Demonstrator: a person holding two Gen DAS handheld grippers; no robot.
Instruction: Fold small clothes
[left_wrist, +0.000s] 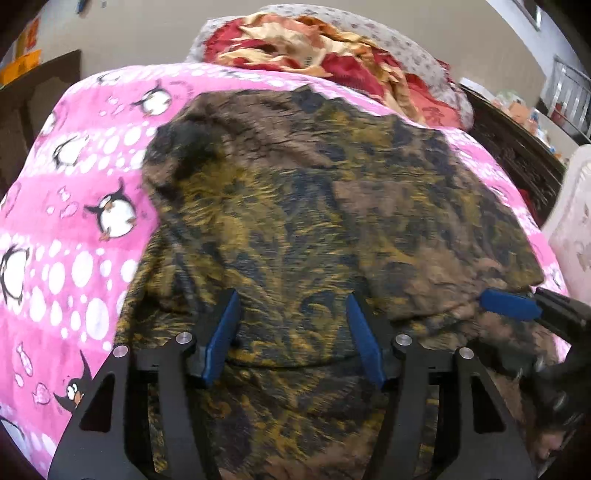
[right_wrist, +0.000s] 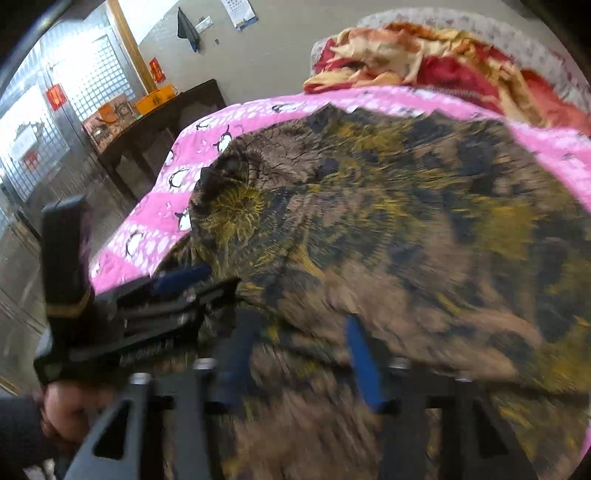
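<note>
Across the pink penguin bedspread (left_wrist: 74, 206) your brown-and-gold garment (left_wrist: 314, 206) lies mostly spread, near hem doubled over; folding looks barely begun. Left gripper (left_wrist: 291, 332) hovers agape over that hem; right gripper (right_wrist: 299, 358) likewise agape, gripping nothing.
</note>
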